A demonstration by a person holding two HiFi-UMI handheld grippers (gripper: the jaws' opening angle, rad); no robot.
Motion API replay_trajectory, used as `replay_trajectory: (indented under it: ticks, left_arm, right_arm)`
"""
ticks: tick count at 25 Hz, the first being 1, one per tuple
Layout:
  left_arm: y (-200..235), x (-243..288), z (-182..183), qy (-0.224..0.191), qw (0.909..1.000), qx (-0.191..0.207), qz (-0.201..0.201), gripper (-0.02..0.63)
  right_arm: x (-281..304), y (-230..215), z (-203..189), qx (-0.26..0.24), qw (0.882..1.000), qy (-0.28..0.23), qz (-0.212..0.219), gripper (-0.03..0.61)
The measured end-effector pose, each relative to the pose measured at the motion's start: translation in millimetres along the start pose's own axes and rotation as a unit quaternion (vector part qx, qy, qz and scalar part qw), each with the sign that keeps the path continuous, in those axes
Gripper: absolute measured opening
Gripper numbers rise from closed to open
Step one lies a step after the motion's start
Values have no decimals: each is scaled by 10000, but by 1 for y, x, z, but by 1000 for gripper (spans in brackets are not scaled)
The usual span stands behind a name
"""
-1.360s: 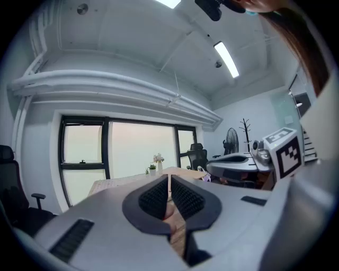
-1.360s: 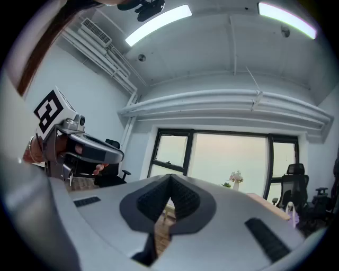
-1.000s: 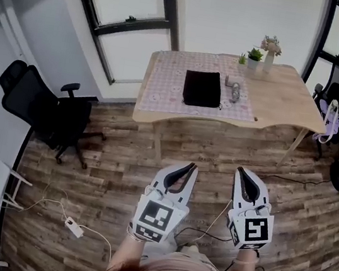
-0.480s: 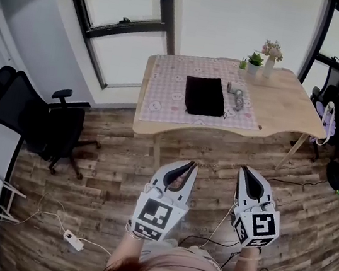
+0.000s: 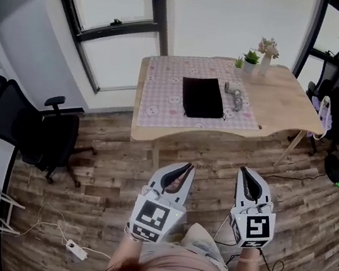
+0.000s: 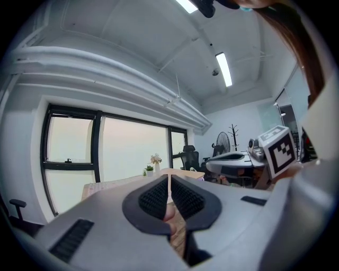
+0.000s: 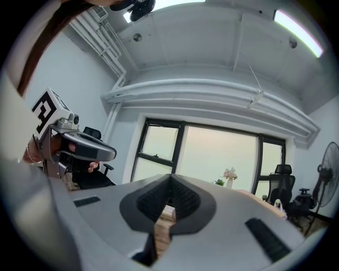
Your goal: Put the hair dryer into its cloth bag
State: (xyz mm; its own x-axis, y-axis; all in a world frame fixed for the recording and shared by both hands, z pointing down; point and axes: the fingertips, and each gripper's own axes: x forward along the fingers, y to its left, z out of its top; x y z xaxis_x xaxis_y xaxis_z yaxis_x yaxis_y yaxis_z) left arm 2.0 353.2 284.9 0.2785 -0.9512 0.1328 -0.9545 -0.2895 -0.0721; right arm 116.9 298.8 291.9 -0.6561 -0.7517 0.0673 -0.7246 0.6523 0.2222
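Wood-plank floor [image 5: 106, 173] under both grippers. Left gripper [image 5: 188, 165] and right gripper [image 5: 242, 169]: jaws together, nothing between them (side by side, pointing at the table). Well ahead, table [image 5: 289, 103]: black cloth bag [image 5: 202, 97] flat on checked mat [image 5: 157, 91], hair dryer [image 5: 234, 95] just beside it.

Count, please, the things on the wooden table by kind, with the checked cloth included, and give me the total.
black cloth bag: 1
hair dryer: 1
green plants: 2 (the smaller one stands just left of the bigger)
vase of flowers: 1
checked cloth: 1
Total: 6
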Motion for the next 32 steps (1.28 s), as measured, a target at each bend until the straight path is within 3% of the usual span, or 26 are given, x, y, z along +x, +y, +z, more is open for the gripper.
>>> replay_trajectory:
  ticks: [13, 32]
  left_arm:
    - [21, 40, -4, 37, 9999, -17, -147, 18]
    - [81, 173, -2, 192, 9988, 12, -453, 18]
  right_arm:
    - [38, -24, -3, -43, 9998, -74, -194, 0]
    - [157, -103, -27, 135, 9986, 223, -463, 0]
